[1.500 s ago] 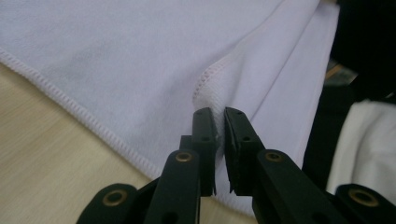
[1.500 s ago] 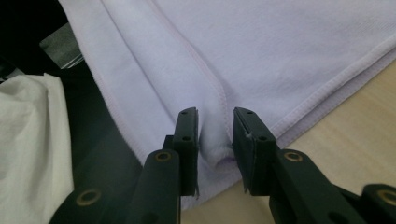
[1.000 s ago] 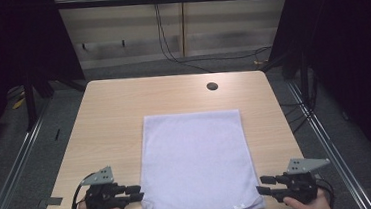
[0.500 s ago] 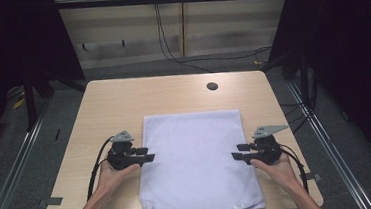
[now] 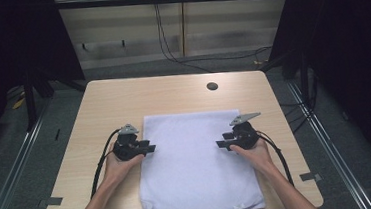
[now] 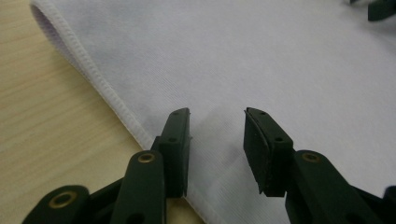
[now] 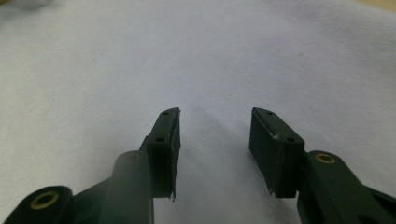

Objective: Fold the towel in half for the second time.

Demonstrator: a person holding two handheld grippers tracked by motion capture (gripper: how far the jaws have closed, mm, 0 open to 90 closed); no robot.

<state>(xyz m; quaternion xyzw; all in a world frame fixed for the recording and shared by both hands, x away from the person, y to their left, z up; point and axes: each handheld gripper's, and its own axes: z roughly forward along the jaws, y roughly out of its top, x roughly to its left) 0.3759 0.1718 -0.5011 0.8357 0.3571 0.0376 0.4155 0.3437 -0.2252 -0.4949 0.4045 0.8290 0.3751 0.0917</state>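
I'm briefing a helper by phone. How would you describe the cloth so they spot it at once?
Find the light wooden table. The white cloth lies flat on its near half, reaching the front edge. It is the table's one large soft thing, hemmed along its sides.

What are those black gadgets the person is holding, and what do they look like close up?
Each hand carries black tongs: the left tongs and right tongs. Each has two flat, block-shaped black jaws on black linkage bars with brass-coloured pivot rings. A grey three-cornered plate sits on top of each, and a black cable trails back from each along the forearm. The forearms are bare, with no sleeves in sight.
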